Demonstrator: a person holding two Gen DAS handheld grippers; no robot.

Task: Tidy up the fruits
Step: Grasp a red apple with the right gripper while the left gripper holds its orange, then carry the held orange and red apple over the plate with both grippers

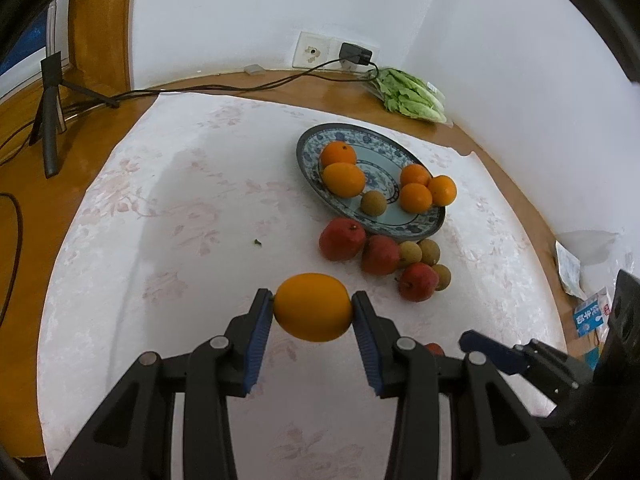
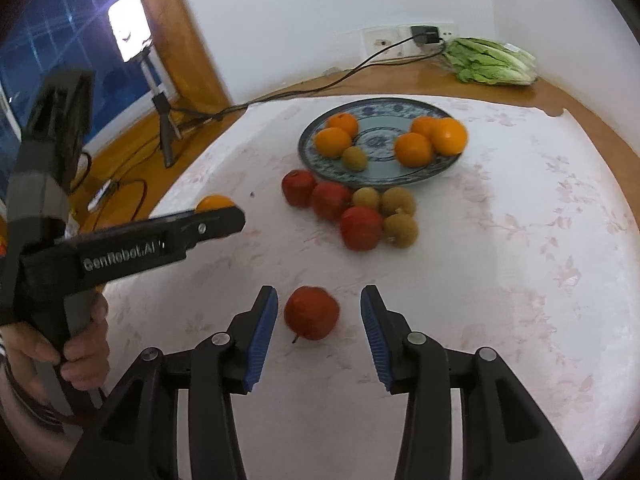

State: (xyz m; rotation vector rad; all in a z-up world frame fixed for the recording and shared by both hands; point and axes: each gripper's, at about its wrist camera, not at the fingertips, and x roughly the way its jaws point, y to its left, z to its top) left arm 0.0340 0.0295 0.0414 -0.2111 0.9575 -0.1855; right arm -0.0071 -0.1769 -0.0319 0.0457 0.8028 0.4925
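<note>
Plate (image 1: pixel 416 232): blue-and-white floral rim, pale blue centre. Cloth (image 1: pixel 160 240): white with faint pink flower print. Held fruit (image 1: pixel 313 306): yellow-orange. Fruits on plate (image 1: pixel 343 179): orange, one tan-brown. Loose fruits beside plate (image 2: pixel 360 227): red and tan. Gripper pads (image 2: pixel 262 340): blue on black fingers. Leafy greens (image 1: pixel 412 96): green. Table (image 1: pixel 24 208): brown wood.

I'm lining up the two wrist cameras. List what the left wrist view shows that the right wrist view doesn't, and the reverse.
Only the left wrist view: the left tongs seen head on, shut on an orange fruit, plus packets at the table's right edge.

Only the right wrist view: the right tongs open around a red fruit lying on the cloth, a hand, and a lit lamp.

Both: the patterned plate of fruit, red and brown fruits beside it, the lettuce.
</note>
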